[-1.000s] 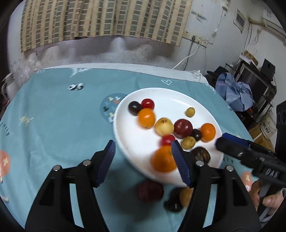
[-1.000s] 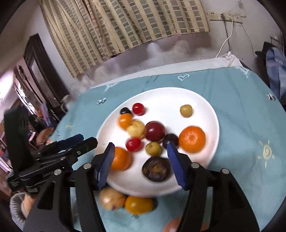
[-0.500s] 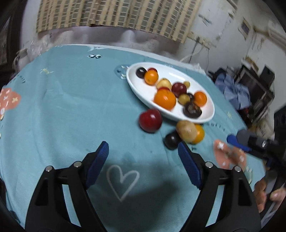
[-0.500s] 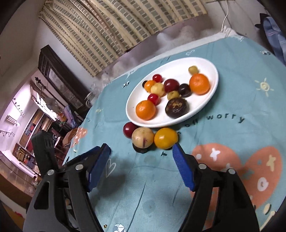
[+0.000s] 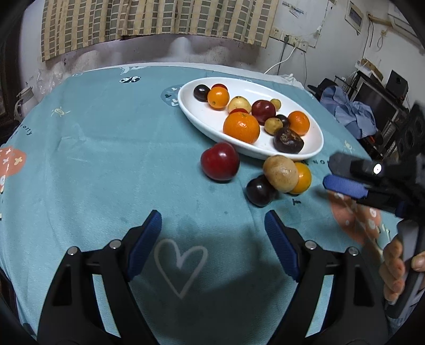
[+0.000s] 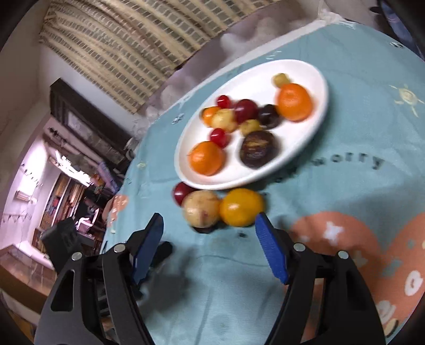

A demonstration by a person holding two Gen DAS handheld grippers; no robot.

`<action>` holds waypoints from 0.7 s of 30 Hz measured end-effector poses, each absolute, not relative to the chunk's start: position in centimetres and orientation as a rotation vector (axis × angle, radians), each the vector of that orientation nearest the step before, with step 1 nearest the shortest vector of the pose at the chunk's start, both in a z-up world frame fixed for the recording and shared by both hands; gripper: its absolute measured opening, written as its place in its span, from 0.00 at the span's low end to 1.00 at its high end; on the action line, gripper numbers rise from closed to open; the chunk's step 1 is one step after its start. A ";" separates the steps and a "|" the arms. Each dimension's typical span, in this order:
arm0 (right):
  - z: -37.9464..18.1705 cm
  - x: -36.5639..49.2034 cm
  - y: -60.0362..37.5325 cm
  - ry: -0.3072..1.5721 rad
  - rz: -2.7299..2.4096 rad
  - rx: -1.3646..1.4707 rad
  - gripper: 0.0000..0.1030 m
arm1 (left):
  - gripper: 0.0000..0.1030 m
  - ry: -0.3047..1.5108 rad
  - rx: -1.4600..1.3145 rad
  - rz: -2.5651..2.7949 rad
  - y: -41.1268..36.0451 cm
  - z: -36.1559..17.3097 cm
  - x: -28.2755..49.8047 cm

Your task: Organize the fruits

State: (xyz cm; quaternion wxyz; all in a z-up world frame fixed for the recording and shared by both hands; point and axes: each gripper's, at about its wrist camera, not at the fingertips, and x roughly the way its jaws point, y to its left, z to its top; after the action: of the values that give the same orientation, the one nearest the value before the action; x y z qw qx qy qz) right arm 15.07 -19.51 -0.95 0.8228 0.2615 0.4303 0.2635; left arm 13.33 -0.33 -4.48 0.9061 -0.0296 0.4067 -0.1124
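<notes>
Dim room with a checked curtain (image 5: 159, 21) on the back wall and a shelf of electronics (image 5: 382, 90) at the right. In front, a table under a teal tablecloth (image 5: 106, 148) with printed hearts, suns and the word "worry".

On the cloth, a white oval plate (image 5: 202, 116) with fruits inside: two oranges (image 5: 241, 126), a smaller orange fruit (image 5: 218, 97), a dark red plum (image 5: 263, 112), a wrinkled dark passion fruit (image 5: 288, 140), a pale yellow fruit (image 5: 239, 104), small yellow-green ones, dark grapes and red cherry tomatoes (image 6: 220, 137).

Outside the plate, just beside its near rim, four more fruits on the cloth: a red apple (image 5: 220, 165) alone, then a tight cluster of a tan pear-like fruit (image 5: 281, 173), a yellow-orange fruit (image 5: 302, 177) and a dark plum (image 5: 259, 190), touching one another.

Left gripper (image 5: 213, 241) low over the bare cloth, near the printed heart outline, jaws wide apart, nothing between them. Right gripper (image 6: 208, 248) near the cluster, jaws wide but closing now, nothing between them; yellow-orange fruit just beyond the right fingertip. In the left wrist view, a hand (image 5: 398, 265) around the right gripper's handle.
</notes>
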 end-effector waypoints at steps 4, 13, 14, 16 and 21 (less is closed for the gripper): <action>-0.6 15.6 -16.9 0.934 0.579 0.461 0.65 | 0.79 0.852 -0.038 -0.226 -0.6 -4.8 13.4; -2.0 17.8 -14.7 0.984 0.554 0.409 0.65 | 0.79 0.854 0.006 -0.227 -1.2 -4.9 13.4; -1.9 17.8 -14.4 0.988 0.560 0.405 0.65 | 0.79 0.851 0.010 -0.225 -1.2 -4.9 13.3; -1.8 17.6 -13.7 0.972 0.560 0.353 0.63 | 0.79 0.848 0.007 -0.225 -1.2 -4.8 13.3; -3.6 17.5 -14.2 0.964 0.544 0.362 0.31 | 0.81 0.841 -0.004 -0.233 -1.1 -4.6 13.2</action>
State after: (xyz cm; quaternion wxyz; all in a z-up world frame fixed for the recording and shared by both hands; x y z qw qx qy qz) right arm 17.55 -14.22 -3.56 0.8353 0.1707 0.4552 0.2567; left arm 13.21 -1.10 -4.64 0.9063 -0.0022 0.4073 -0.1128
